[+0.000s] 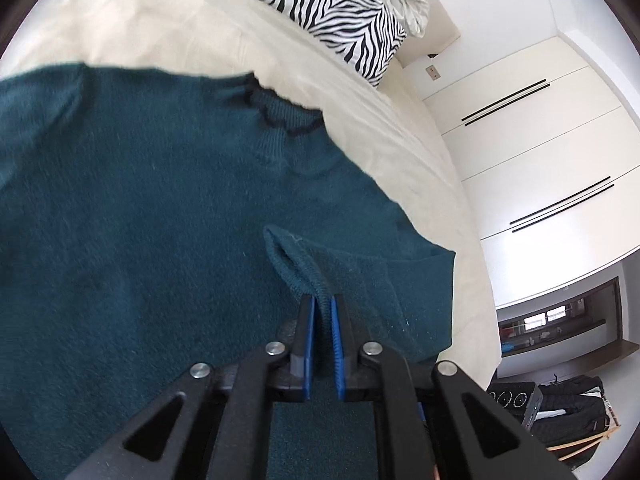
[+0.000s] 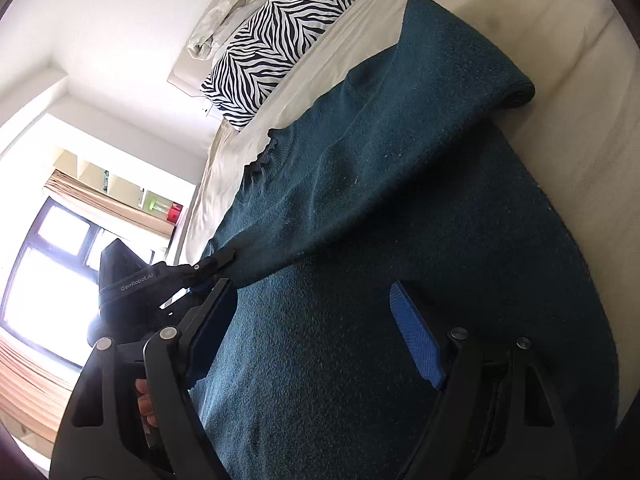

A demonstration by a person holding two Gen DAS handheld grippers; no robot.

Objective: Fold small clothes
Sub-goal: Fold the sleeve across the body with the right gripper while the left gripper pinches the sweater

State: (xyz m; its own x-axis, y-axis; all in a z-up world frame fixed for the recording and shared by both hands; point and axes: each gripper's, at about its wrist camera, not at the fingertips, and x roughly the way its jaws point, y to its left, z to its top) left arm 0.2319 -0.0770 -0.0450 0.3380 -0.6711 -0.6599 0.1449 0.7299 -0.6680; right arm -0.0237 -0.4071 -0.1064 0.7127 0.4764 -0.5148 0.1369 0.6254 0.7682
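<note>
My left wrist camera looks along my left gripper (image 1: 323,306), close above the teal sweater (image 1: 140,200), toward the zebra pillow (image 1: 320,12). My right wrist camera, equally close, shares sweater (image 2: 380,220) and pillow (image 2: 264,52).

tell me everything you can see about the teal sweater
The teal sweater is a fuzzy knit with a ribbed, dark-edged collar. It lies spread on the cream bed. One sleeve is folded across its body, its ribbed cuff pinched by the left gripper. The right gripper hovers open above it.
</note>
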